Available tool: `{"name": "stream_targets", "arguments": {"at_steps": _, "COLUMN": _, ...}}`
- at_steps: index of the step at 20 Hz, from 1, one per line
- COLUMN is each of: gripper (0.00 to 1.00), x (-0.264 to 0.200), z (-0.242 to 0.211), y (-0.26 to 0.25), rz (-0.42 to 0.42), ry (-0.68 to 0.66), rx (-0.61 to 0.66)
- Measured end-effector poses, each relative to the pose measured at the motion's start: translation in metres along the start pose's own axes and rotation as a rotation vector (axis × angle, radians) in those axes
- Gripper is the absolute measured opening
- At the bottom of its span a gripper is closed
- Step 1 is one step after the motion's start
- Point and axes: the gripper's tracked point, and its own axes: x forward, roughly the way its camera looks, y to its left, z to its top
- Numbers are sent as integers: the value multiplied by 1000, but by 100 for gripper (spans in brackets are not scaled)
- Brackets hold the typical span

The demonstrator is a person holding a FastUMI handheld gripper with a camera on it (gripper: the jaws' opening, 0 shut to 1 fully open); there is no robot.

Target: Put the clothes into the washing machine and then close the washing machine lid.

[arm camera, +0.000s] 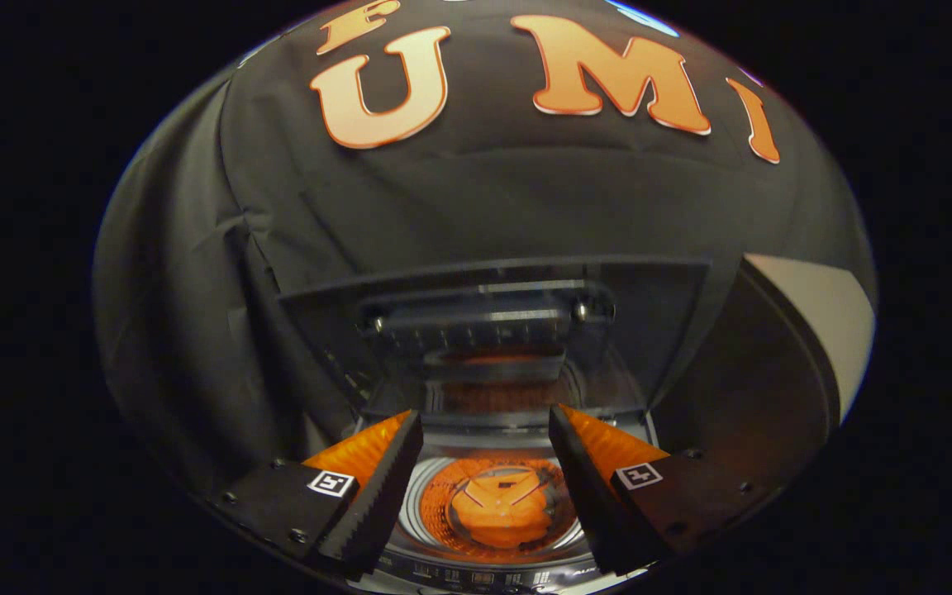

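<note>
Washing machine (488, 496) low in the centre of the frame, seen from above and a little in front. Top opening is uncovered; the round drum (497, 506) sits in the gap between the two fingers, bottom centre, with a bright metal ring around its mouth. Drum interior glows orange. An orange shape lies at the bottom of the drum; cannot tell whether it is clothing or part of the drum floor.

Lid (492, 330) stands raised behind the opening, centre of frame, a dark see-through panel with a grey frame. A hinge bar with two bolts runs across its middle. An orange glow from the drum shows on the panel.

A strip of control panel (476, 577) with small markings lies along the machine's front edge, at the very bottom of the frame, partly cut off.

Gripper (484, 438): fingers wide apart, nothing between them, hanging over the drum mouth. The toothed inner faces angle toward each other, one lower left of centre, one lower right. Each finger base carries a small square marker.

Black cloth wall (195, 289) takes the upper half and the left side. A pale panel (823, 322) shows at the right of the frame.
</note>
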Motion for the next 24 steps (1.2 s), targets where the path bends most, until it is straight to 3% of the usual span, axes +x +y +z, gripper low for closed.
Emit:
{"name": "stream_targets", "arguments": {"at_steps": 5, "gripper": 99, "x": -6, "z": 76, "y": 7, "rz": 2, "ry": -109, "rx": -21}}
{"name": "stream_targets", "arguments": {"at_steps": 11, "gripper": 99, "x": 29, "z": 115, "y": 1, "rz": -21, "ry": -140, "rx": -14}}
{"name": "stream_targets", "arguments": {"at_steps": 16, "gripper": 99, "x": 54, "z": 106, "y": -2, "rz": -41, "ry": -92, "rx": -30}}
{"name": "stream_targets", "arguments": {"at_steps": 24, "gripper": 99, "x": 30, "z": 95, "y": 1, "rz": -48, "ry": -130, "rx": -39}}
